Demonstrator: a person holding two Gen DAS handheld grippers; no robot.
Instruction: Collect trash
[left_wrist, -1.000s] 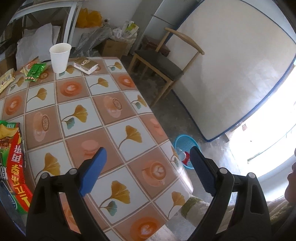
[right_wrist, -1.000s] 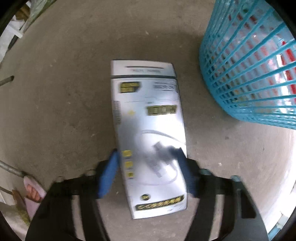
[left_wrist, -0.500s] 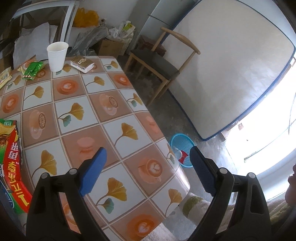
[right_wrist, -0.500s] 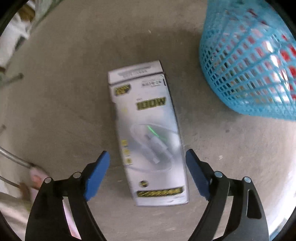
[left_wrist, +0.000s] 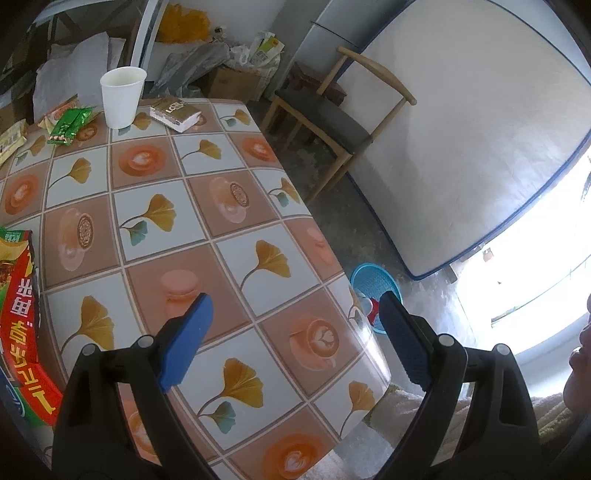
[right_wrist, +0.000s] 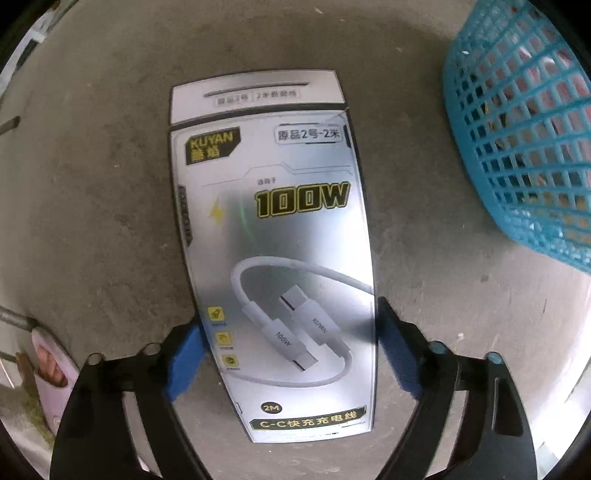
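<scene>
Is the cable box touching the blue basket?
Apart. The right wrist view shows bare concrete floor between the cable box and the blue basket.

Floor close-up; table (left_wrist: 229, 206) overview

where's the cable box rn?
Right wrist view: the cable box lies flat on the concrete floor, centre frame, between the right gripper's open fingers, with the blue basket to its right.
</scene>
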